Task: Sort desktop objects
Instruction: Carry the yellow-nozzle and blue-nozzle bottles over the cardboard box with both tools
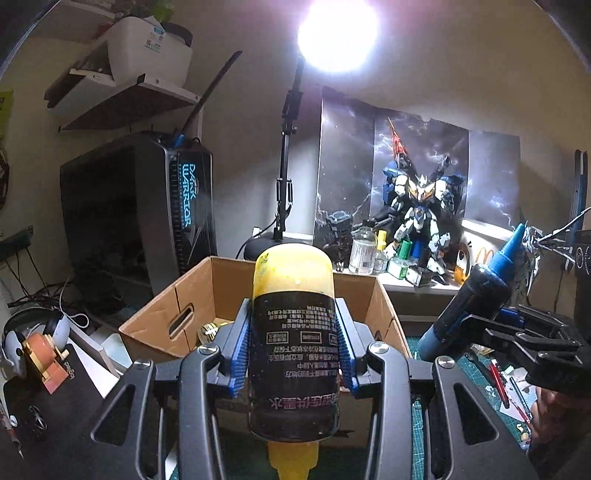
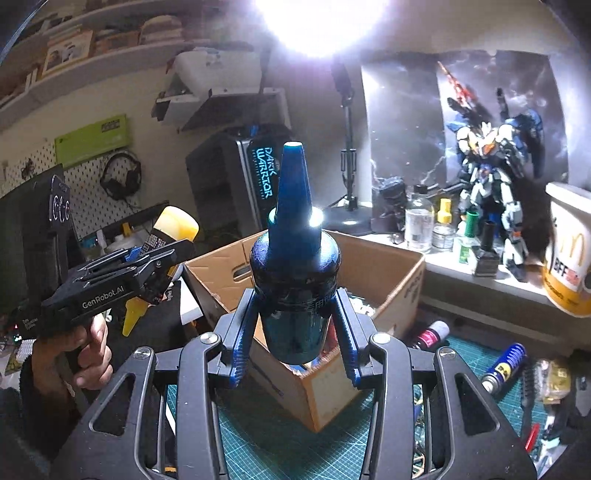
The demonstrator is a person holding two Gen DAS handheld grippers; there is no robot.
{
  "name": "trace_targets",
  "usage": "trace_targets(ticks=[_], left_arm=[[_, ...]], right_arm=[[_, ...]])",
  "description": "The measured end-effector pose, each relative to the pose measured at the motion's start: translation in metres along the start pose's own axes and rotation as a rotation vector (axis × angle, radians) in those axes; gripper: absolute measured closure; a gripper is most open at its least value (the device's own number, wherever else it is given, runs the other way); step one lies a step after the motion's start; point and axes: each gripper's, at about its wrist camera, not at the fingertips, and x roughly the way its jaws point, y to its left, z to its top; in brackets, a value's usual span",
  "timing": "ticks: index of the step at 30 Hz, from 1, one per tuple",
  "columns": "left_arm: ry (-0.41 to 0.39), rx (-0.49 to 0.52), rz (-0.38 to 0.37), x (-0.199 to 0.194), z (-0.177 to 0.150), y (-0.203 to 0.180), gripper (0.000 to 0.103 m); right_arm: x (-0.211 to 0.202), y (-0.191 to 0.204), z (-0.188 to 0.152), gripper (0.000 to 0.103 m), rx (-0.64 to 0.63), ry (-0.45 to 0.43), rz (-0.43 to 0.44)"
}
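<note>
My left gripper [image 1: 293, 350] is shut on a yellow ink bottle [image 1: 293, 317] with a black label, held upside down, nozzle toward the camera, in front of an open cardboard box [image 1: 173, 306]. My right gripper [image 2: 295, 332] is shut on a blue ink bottle [image 2: 295, 266], nozzle pointing up, held above the near corner of the same box [image 2: 388, 280]. The right gripper with the blue bottle [image 1: 476, 299] shows at the right of the left wrist view. The left gripper with the yellow bottle [image 2: 173, 225] shows at the left of the right wrist view.
A bright desk lamp [image 1: 338, 33] stands behind the box. A PC tower [image 1: 140, 214] is at back left. A robot model [image 1: 417, 218] and small bottles [image 1: 362, 251] stand on a back ledge. A spray can [image 2: 504, 365] and tools lie on the green cutting mat [image 2: 280, 443].
</note>
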Motion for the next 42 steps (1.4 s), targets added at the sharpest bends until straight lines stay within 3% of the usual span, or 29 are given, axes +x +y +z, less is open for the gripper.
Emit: trace_targets(ticks=[17,30,42], left_arm=[[-0.046,0.047,0.039,0.012,0.05,0.002,0.063],[0.095,0.07,0.065,0.086,0.071,0.026,0.063],[0.282,0.103,0.091,0.168,0.065,0.041,0.063]], right_arm=[[0.021,0.014,0.06,0.064,-0.061,-0.011,-0.023],[0.084,-0.002,0.091,0.064,-0.059,0.094,0.0],[0.165,-0.029,0.083,0.064,-0.005,0.26,0.008]])
